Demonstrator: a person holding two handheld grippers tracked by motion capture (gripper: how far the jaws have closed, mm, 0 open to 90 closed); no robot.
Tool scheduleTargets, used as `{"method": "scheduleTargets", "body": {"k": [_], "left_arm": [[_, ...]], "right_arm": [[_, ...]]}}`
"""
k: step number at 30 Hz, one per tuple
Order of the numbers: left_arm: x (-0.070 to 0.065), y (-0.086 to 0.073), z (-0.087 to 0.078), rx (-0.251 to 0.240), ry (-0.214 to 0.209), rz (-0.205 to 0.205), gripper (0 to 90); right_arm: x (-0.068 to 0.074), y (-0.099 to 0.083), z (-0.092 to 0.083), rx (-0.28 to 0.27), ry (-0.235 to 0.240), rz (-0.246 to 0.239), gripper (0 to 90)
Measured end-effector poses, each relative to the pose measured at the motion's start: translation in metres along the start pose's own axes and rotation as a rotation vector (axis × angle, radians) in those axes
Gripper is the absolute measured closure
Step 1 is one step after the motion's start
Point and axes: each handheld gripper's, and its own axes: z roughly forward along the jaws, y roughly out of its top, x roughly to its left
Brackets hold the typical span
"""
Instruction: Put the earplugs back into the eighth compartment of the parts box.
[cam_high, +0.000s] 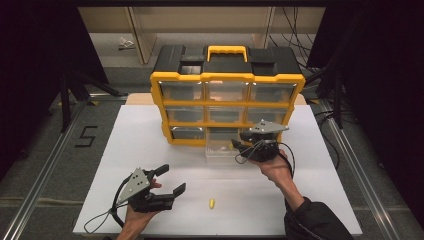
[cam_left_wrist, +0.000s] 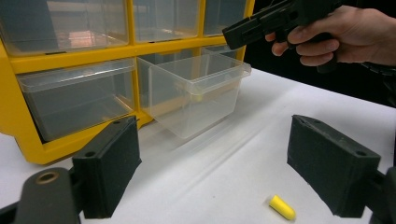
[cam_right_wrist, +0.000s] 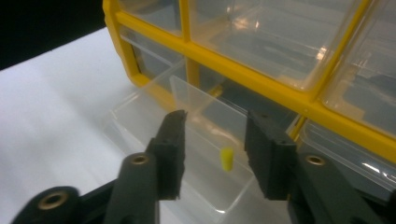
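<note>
Honestly, these little yellow earplugs are about as easy as it gets weight-wise — foam, super light, squishy, nothing to break. The catch is they're small and roundish, so one can roll or pop out sideways if pinched off-centre. I'd take it across the middle of its body with the pads square on it, gentle squeeze.

One earplug (cam_right_wrist: 227, 159) sits inside the pulled-out clear drawer (cam_right_wrist: 140, 109), bottom row middle of the yellow organizer (cam_high: 227, 78) at the far side of the table (cam_high: 140, 140). The right claw (cam_right_wrist: 215, 147) hangs just above that drawer with its jaws parted and nothing between the pads; in the right gripper view the plug shows down in the gap between them, lying on the drawer floor, not touched.

The other earplug (cam_high: 212, 203) lies loose on the table near the front edge — just right of the left claw (cam_high: 167, 180). That claw is wide open too, holding nothing, resting low with its jaws pointing right and far. In the left gripper view the plug (cam_left_wrist: 282, 207) is close to the right-hand jaw, a bit nearer than the pads, so it'd need a small shift to get it centred.
</note>
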Motion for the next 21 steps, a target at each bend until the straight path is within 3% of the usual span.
{"method": "scheduleTargets", "body": {"k": [4,6,8,12,21], "left_arm": [[0.000,0.000,0.000,-0.002,0.001,0.002,16.6],[0.000,0.000,0.000,-0.004,0.001,0.002,16.6],[0.000,0.000,-0.001,-0.005,0.001,0.001,16.6],[0.000,0.001,-0.001,-0.008,0.000,-0.001,16.5],[0.000,0.001,-0.001,-0.009,-0.001,-0.003,16.5]], "right_arm": [[0.004,0.003,-0.006,-0.032,0.035,0.002,48.9],[0.014,0.005,-0.012,-0.052,0.074,-0.012,43.9],[0.018,0.005,-0.013,-0.054,0.084,-0.024,42.5],[0.035,0.006,-0.018,-0.050,0.121,-0.063,37.0],[0.047,0.001,-0.016,-0.019,0.160,-0.082,33.0]]}}
